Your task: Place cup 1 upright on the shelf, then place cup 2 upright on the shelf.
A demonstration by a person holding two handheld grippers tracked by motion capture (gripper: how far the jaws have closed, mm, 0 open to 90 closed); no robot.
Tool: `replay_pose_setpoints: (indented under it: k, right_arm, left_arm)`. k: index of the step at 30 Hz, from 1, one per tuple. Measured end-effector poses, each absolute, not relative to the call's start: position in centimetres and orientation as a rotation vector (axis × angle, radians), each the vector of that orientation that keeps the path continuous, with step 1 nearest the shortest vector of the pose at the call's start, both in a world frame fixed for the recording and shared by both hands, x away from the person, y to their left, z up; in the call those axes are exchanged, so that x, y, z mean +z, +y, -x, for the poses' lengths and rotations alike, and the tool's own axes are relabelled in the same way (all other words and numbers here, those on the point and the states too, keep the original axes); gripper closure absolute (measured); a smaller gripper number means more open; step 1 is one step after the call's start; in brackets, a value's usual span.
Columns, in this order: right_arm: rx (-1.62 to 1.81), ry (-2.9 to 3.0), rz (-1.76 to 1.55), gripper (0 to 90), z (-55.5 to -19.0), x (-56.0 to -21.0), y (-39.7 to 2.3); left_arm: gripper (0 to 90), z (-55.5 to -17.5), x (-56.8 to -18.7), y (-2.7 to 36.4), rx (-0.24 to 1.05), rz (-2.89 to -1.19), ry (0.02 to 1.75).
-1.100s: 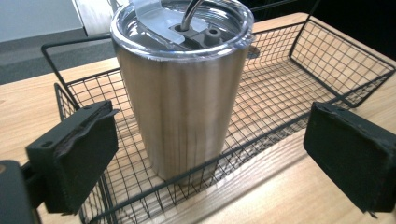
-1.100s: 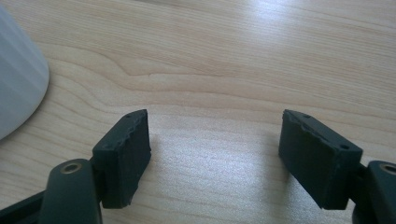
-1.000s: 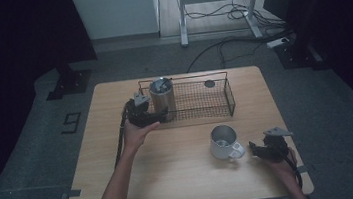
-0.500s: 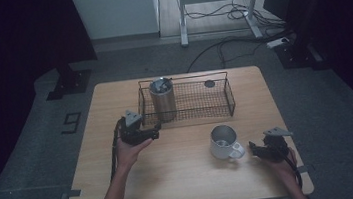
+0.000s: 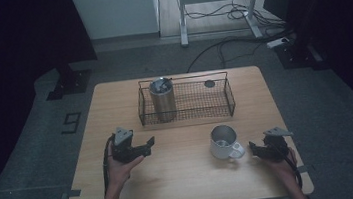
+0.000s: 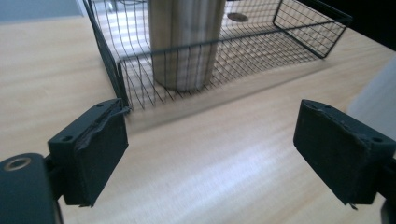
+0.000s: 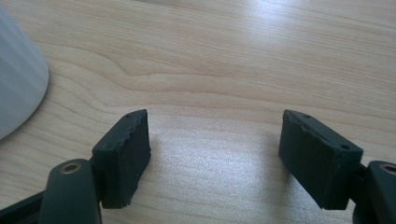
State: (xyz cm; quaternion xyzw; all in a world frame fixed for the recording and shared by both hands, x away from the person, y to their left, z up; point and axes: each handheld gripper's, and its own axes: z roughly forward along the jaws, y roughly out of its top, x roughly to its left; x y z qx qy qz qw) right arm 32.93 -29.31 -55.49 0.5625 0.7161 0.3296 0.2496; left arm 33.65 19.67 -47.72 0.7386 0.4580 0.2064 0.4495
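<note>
Left gripper has pulled back from wire basket toward near worktop edge. Jaws have just been closing, still apart, nothing between them. Steel tumbler now stands upright inside basket's left end, ahead of left gripper, well clear: placement looks done, left hand retreating. Right gripper unmoved, resting on worktop, jaws parted, nothing held. White mug sits just left of right gripper, near but not touching. Likely next item for basket.
</note>
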Motion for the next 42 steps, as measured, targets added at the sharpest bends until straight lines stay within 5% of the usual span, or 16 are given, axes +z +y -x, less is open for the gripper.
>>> replay_pose_setpoints:
  k: [42]
  right_arm:
    - [1.085, 1.856, -1.507, 27.1, -31.3, -53.5, -30.1]
  left_arm:
    - [14.5, -31.6, -50.8, 20.7, 0.49, -1.845, 1.229]
